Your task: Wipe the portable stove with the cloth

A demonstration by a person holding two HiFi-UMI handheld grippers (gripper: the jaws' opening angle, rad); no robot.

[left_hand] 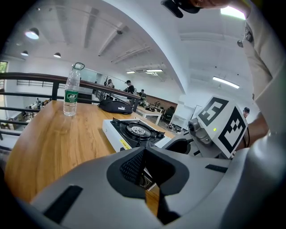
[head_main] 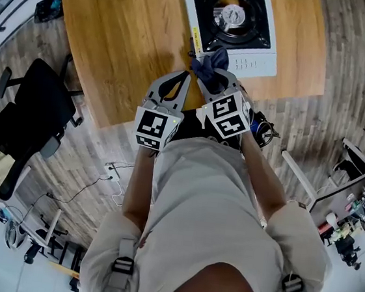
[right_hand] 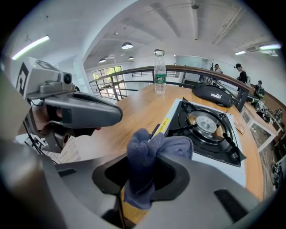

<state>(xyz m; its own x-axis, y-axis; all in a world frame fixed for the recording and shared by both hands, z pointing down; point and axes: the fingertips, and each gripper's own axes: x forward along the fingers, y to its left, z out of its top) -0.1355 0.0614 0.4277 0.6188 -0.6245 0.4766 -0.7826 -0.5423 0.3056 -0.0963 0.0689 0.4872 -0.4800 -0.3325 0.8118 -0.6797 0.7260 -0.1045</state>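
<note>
Head view: grasp made, wiping of the portable stove [head_main: 261, 62] seemingly not yet begun.
Pinches a bunched blue cloth [right_hand: 145, 156] in the right gripper [head_main: 216, 77], fingers [right_hand: 176, 176] held partly apart by the wad, with one loose end hanging below and the rest bulging above. Holds that cloth at the stove's near left corner, just inside the near edge of the table [head_main: 117, 30] toward its right corner; cannot tell whether touching the casing yet. Shows no wiped streak or mark to judge by, so leaves, by this reading, the whole top and sides to do. Carries nothing in the left gripper [head_main: 187, 77], fingers [left_hand: 129, 167] pressed together, just beside the right one at the table's near edge.
</note>
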